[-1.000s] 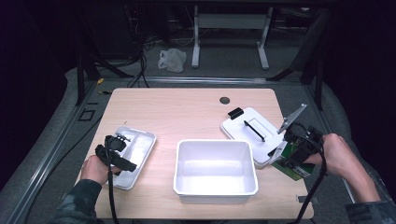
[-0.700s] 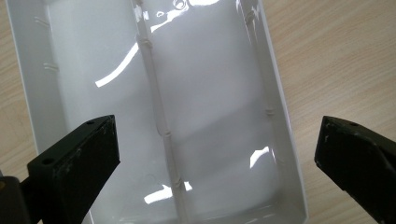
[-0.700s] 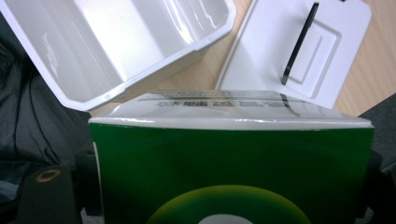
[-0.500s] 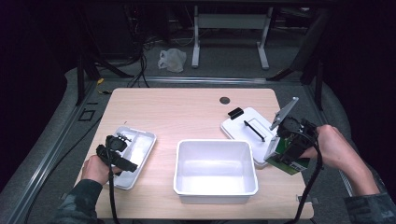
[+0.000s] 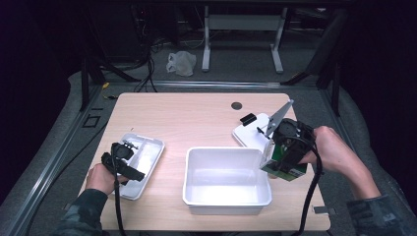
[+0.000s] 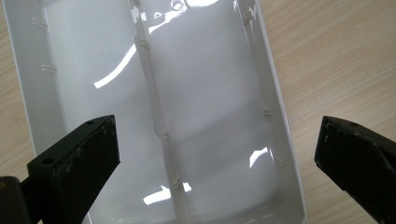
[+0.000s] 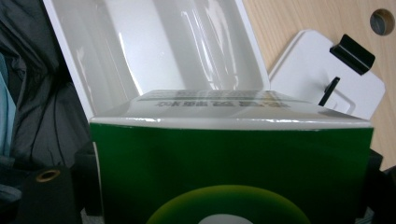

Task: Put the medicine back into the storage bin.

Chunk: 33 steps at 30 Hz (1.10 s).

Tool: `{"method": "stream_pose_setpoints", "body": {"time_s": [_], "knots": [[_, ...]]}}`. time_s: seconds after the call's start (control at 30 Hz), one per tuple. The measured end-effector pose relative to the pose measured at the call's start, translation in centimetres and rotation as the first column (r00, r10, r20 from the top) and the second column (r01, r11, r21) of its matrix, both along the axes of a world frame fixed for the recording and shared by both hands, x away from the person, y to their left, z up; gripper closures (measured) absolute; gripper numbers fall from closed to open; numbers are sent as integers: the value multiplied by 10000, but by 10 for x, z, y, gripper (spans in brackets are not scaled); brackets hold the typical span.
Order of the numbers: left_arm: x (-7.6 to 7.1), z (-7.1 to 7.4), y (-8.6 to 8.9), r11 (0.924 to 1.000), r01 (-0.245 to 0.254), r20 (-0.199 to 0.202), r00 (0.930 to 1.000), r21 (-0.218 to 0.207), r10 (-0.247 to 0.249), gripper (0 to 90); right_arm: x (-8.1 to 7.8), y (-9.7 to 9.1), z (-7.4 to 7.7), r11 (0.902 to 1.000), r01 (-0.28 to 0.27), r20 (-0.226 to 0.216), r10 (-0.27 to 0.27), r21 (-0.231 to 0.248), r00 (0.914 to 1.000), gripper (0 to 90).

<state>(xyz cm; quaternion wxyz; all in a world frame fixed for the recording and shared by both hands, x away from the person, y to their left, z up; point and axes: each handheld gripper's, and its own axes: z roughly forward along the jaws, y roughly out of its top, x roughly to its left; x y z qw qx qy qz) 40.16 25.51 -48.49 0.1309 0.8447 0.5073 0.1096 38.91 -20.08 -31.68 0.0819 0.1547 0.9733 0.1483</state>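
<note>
Right gripper [image 5: 287, 147], lower right of the high view, is grasping a green rectangular cardboard carton [image 5: 284, 164], jaws clamping its two side faces. The carton is hanging just at the right rim of the deep white rectangular plastic bin [image 5: 227, 197], lower centre, long axis roughly parallel to that rim. The bin's cavity is lying directly leftward of the carton; judged next move is a short leftward carry, then release.

Left gripper [image 5: 123, 157], lower left, is hovering with jaws spread wide and empty over a shallow white divided plastic tray [image 6: 275, 121].

Behind the carton, a flat white lid [image 5: 248, 130] with black clips is resting on the wooden table [image 5: 187, 118].
</note>
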Motion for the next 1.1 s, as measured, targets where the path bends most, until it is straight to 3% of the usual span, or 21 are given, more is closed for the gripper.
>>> {"method": "stream_pose_setpoints", "body": {"time_s": [0.3, 0.53, 0.73, 1.07, 1.1], "knots": [[0, -1, 1, 10000, 13, -27, 10000, -41, -14, 1, 4, 41, -8, 9944, -918, -113, 913, -516, 9958, 163], [0, -1, 2, 10000, -1, 17, 10000, -57, 1, 1, 5, 65, -18, 9894, -1336, -245, 1324, -564, 9909, 163], [1, -2, 1, 10000, 76, -30, 10000, -34, -76, 1, 11, 86, -41, 9801, -1791, -541, 1749, -860, 9831, 163], [0, -2, 0, 9999, 136, -27, 9999, -10, -136, 1, 20, 97, -83, 9641, -2276, -1049, 2144, -1366, 9711, 162], [0, -2, 1, 9999, 152, -17, 9999, -25, -152, 1, 20, 97, -90, 9593, -2430, -1079, 2288, -1442, 9675, 162]]}}
